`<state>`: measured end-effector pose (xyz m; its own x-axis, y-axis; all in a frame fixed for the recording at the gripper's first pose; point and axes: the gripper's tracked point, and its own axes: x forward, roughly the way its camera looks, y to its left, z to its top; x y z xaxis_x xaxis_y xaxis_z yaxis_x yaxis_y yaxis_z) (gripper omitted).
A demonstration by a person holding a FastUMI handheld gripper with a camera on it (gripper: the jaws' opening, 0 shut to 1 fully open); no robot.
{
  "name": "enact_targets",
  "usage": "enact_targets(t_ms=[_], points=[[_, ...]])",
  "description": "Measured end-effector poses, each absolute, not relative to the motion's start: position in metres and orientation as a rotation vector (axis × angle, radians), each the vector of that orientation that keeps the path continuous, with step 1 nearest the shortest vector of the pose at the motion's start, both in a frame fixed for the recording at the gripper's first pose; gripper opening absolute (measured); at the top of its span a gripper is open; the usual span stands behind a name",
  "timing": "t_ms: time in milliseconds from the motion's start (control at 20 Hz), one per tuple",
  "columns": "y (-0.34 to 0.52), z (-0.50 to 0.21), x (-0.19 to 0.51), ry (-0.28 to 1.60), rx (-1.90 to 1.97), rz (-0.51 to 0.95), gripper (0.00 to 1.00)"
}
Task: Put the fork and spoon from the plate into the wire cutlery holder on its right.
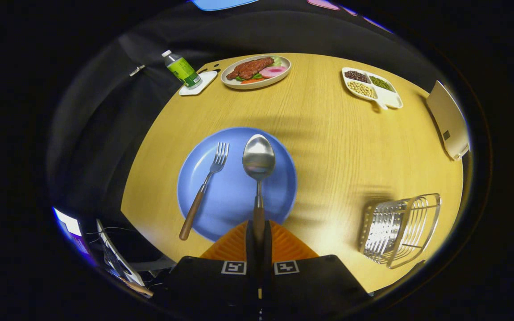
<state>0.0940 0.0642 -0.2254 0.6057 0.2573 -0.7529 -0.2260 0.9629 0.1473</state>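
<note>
I have the spoon point(259, 158) clamped by its wooden handle between the two orange fingers point(234, 246), which stand almost together with only the handle's thickness between them. The gripper point(258, 236) is pinching near the end of the handle, so most of the spoon's length and the heavy bowl stick out ahead of the pads at 12 o'clock.

That long overhang is my main worry. I judge the bowl could droop or swivel in the pads when I swing toward the holder, and a smooth round handle might slide out. The spoon seems lifted off the blue plate point(275, 196), though I cannot tell by how much.

The wire cutlery holder point(400, 229) stands on the wooden table point(328, 133) at about 4 o'clock from the fingers, well apart from the plate. Its opening looks narrow and its rim is thin wire, so a tilted spoon could catch the rim or nudge the light holder across the table.

The fork point(203, 191) lies on the plate at about 10 o'clock from the fingertips, its handle over the plate's near rim. A low swing could clip it.

The tool points forward and tilted down at the table, fingers side by side, spoon in line with them.
</note>
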Motion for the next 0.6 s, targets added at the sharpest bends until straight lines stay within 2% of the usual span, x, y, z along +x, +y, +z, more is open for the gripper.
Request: enact_targets(t_ms=[350,600], points=[[-0.029,-0.179,0.038,0.938,-0.065,0.283,0.08],[-0.091,-0.164,0.01,1.055,-0.252,0.293,0.08]])
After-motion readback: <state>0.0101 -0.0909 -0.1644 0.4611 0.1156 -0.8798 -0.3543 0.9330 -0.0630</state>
